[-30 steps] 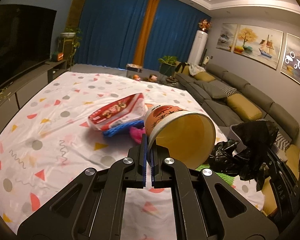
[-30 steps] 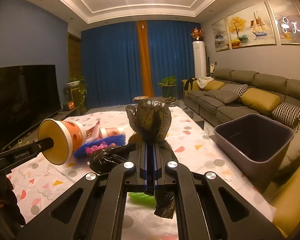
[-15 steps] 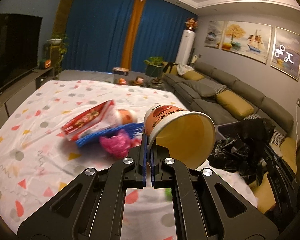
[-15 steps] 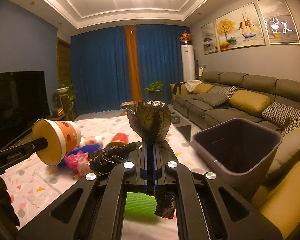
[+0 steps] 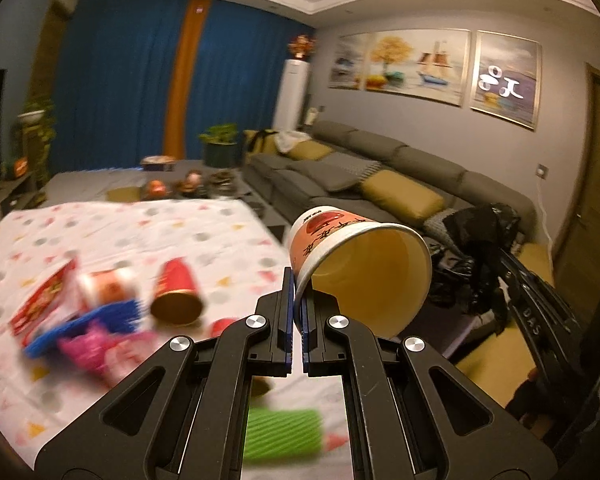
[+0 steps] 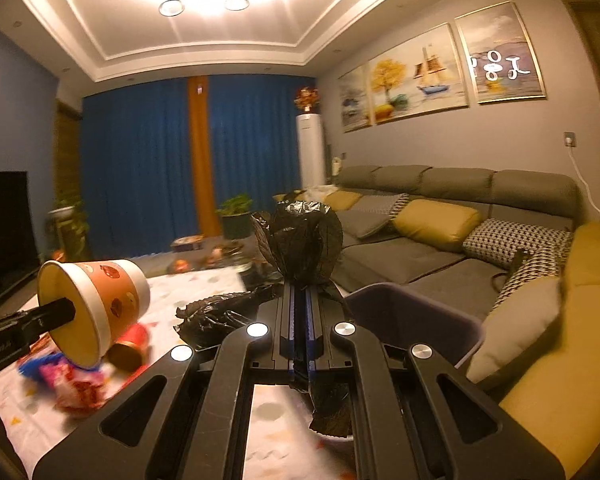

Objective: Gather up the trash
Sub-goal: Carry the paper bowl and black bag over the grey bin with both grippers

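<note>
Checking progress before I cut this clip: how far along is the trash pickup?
Nothing can be seen in the bin yet; its inside is mostly hidden. In hand: the left gripper is shut on the paper cup at its rim, and the right gripper is shut on the black bag. Left on the patterned cloth: red can, red wrapper, pink and blue scraps, green item.

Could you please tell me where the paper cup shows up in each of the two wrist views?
Left wrist view: the paper cup sits at centre, its rim pinched in the left gripper, mouth facing the camera.
Right wrist view: the cup is at the left edge, lying sideways, above the litter.
Shared landmark: the orange curtain strip between the blue curtains.
</note>
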Demonstrator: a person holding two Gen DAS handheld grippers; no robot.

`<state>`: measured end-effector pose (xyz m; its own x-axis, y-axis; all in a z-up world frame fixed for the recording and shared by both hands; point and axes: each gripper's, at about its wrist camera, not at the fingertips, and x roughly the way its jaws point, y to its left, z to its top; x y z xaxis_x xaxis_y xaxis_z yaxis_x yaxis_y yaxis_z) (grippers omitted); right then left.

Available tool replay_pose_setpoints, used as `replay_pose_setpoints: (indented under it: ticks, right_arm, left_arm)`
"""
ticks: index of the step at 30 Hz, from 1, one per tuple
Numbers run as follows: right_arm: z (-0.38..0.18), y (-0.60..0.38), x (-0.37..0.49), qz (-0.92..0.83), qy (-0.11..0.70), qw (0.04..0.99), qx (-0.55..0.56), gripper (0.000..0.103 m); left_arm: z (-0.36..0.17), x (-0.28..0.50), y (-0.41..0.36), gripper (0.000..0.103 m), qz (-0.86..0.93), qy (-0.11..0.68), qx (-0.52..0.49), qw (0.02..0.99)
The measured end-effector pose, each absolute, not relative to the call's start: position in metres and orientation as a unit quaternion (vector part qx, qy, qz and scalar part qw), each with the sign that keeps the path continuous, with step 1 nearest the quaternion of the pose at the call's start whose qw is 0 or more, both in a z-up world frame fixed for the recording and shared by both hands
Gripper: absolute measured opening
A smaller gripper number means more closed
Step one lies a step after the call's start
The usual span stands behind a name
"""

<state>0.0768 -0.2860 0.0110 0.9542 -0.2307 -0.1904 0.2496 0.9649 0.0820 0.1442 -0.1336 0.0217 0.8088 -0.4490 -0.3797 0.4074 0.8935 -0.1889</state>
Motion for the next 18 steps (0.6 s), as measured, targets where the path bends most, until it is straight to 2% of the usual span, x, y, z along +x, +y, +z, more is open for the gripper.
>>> replay_pose_setpoints:
  ticks: [9,18]
  right_arm:
    - [0.007,-0.328,0.090,-0.170,0.091,0.979,0.064,0.005]
    - [0.003,-0.355,0.101,-0.193,0.098,0.974,0.072,0.005]
  left_arm:
    - [0.012,0.181,-0.211,0.002,-0.273,0.218,-0.030,0.937]
    - [-0.004,0.208,-0.243,0.002,-0.285,0.236,-0.029,0.929]
